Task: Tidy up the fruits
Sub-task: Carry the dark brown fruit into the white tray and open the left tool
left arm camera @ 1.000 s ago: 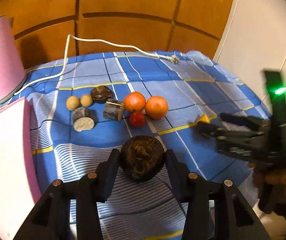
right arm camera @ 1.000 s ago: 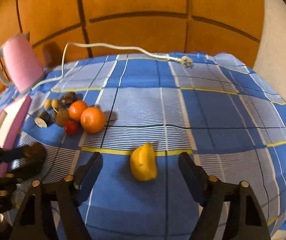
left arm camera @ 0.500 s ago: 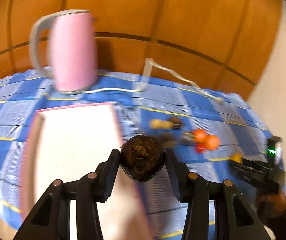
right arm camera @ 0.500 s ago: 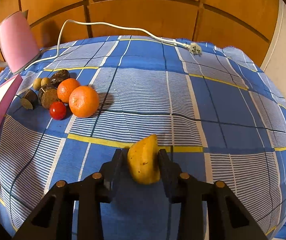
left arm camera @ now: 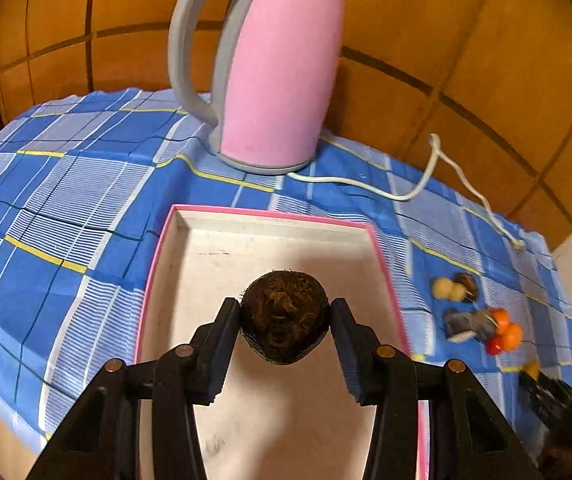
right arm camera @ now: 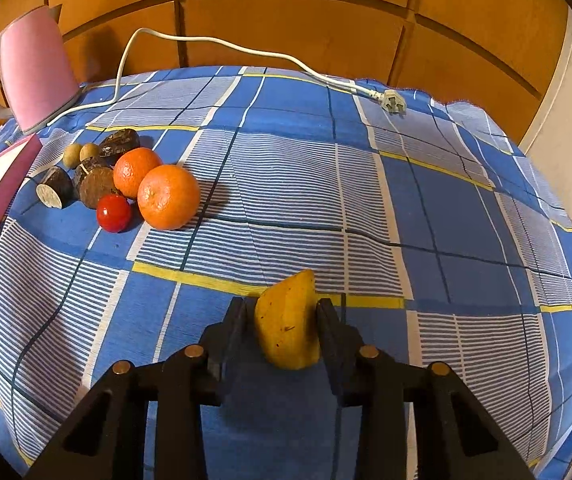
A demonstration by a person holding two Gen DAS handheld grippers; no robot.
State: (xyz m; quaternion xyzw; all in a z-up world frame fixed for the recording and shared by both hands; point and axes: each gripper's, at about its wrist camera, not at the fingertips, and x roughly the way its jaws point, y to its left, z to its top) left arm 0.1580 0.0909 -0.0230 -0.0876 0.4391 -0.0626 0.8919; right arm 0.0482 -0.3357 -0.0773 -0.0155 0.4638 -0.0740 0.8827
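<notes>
My left gripper (left arm camera: 285,316) is shut on a dark brown hairy round fruit (left arm camera: 283,316) and holds it above the white tray with a pink rim (left arm camera: 265,214). My right gripper (right arm camera: 286,320) is shut on a yellow fruit piece (right arm camera: 288,322) just over the blue checked cloth (right arm camera: 426,200). Left of it lie two oranges (right arm camera: 169,196), a small red fruit (right arm camera: 113,213), brown cut pieces (right arm camera: 55,188) and two small tan fruits (right arm camera: 79,154). The same pile (left arm camera: 482,320) shows at the right in the left wrist view, with the right gripper's body at the lower right edge.
A pink kettle (left arm camera: 273,68) stands behind the tray, also seen as a kettle (right arm camera: 33,68) at the far left. Its white cord and plug (right arm camera: 392,102) trail across the back of the cloth. A wooden panelled wall (right arm camera: 286,20) rises behind the table.
My left gripper swung left from the fruit pile to over the tray, still holding the hairy fruit. My right gripper's jaws closed onto the yellow fruit piece.
</notes>
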